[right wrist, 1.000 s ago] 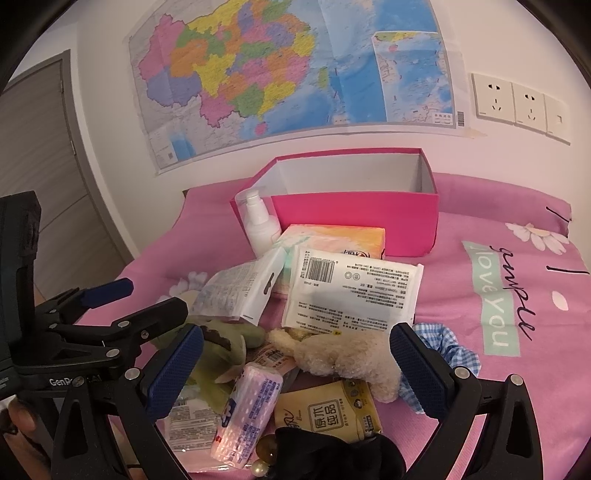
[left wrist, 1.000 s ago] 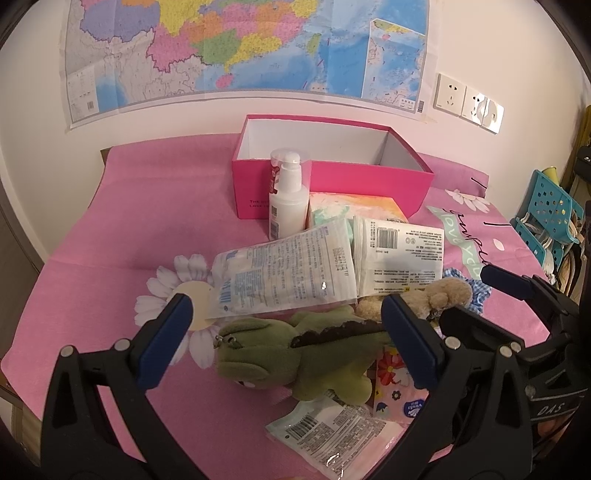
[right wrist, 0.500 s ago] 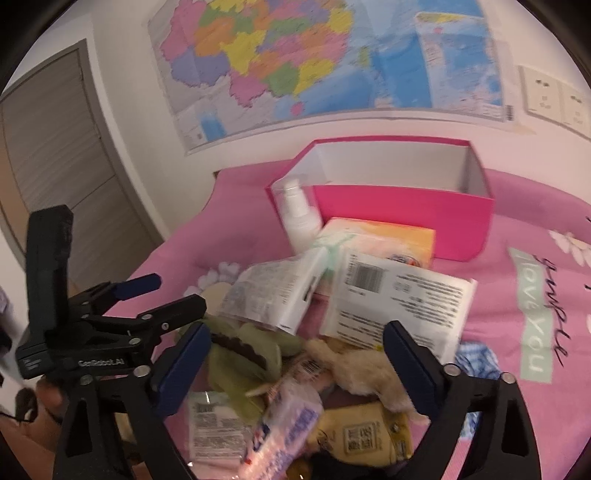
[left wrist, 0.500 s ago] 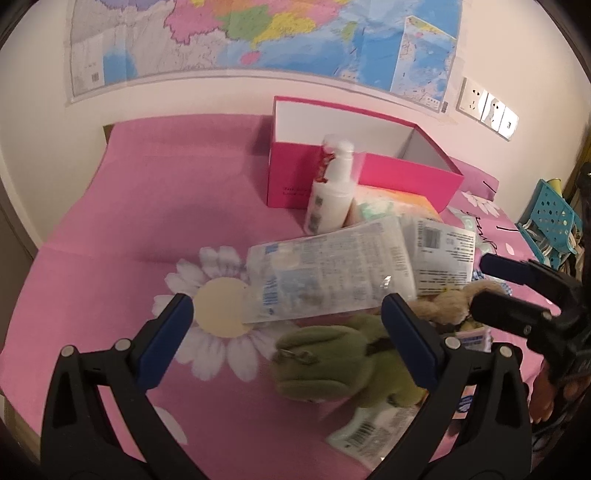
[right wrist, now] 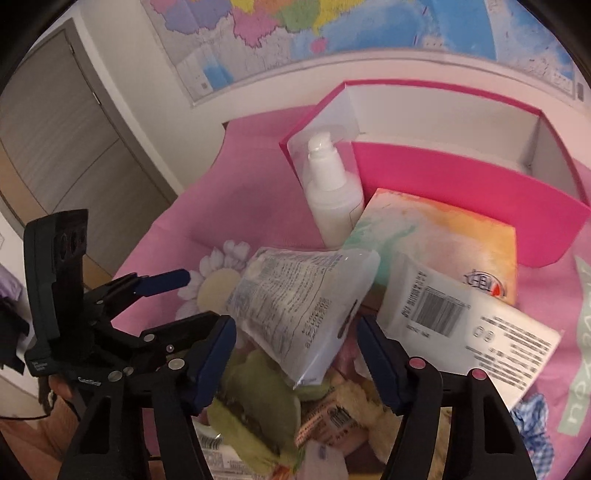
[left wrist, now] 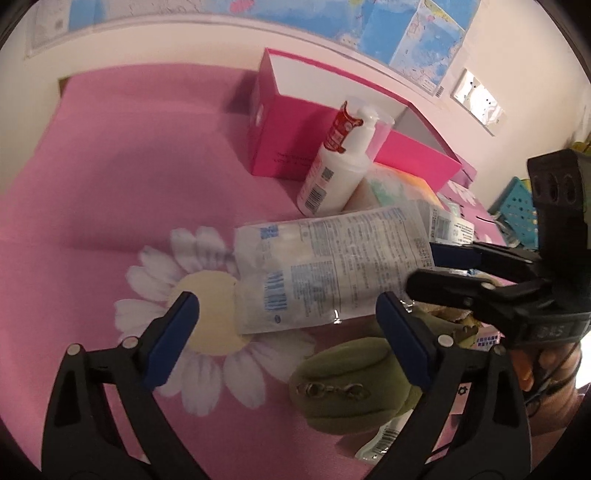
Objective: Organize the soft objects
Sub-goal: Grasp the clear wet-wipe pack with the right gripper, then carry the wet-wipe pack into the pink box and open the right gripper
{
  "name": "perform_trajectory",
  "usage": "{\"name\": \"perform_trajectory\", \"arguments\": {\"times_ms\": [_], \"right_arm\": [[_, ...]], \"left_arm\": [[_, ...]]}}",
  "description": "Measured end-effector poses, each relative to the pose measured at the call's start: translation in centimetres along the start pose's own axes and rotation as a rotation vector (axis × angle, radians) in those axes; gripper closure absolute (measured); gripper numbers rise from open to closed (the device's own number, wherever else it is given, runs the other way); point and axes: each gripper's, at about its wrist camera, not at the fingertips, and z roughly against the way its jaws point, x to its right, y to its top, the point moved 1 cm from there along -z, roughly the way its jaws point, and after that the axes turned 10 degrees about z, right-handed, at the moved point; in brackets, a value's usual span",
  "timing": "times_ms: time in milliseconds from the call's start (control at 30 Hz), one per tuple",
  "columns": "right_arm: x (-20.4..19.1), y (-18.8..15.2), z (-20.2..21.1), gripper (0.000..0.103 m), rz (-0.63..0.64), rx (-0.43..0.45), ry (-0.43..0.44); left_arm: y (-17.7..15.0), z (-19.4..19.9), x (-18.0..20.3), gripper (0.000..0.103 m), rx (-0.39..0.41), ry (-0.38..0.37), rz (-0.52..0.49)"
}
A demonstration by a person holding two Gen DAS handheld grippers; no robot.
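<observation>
Left hand-held gripper [left wrist: 284, 325] is standing wide, jaws closing slightly, nothing pressed between the pads; it is hanging over the pink cloth [left wrist: 110, 192] with the daisy print, and the clear printed pouch [left wrist: 332, 273] is lying just ahead of it. Green plush toy [left wrist: 343, 384] is sitting low beside its right finger, metal clasp facing up.

Right hand-held gripper [right wrist: 295, 350] is at about half width and closing, with the pouch's lower corner [right wrist: 303, 332] sitting between the pads; pads are not pressing on it yet. Under it the plush [right wrist: 258, 402] is lying in a pile with small packets.

White pump bottle [right wrist: 332, 195] is standing upright, touching the front corner of the open pink box [right wrist: 461, 184]. Pastel tissue pack [right wrist: 443, 240] is lying just in front of the box, white barcode pack [right wrist: 469, 325] overlapping its near edge. Blue gingham cloth [right wrist: 532, 417] is showing at the right edge. Wall map [right wrist: 332, 33] is hanging behind.
</observation>
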Motion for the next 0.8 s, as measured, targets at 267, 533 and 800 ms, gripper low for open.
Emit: {"name": "perform_trajectory", "arguments": {"times_ms": [267, 533, 800], "right_arm": [[0.4, 0.2, -0.6, 0.082, 0.000, -0.005, -0.020], [0.1, -0.2, 1.6, 0.087, 0.070, 0.063, -0.090], [1.4, -0.8, 1.9, 0.087, 0.059, 0.063, -0.119]], "left_arm": [[0.2, -1.3, -0.7, 0.009, -0.062, -0.058, 0.009], [1.1, -2.5, -0.6, 0.009, -0.124, -0.129, -0.010], [2.1, -4.6, 1.2, 0.009, -0.216, -0.209, -0.082]]}}
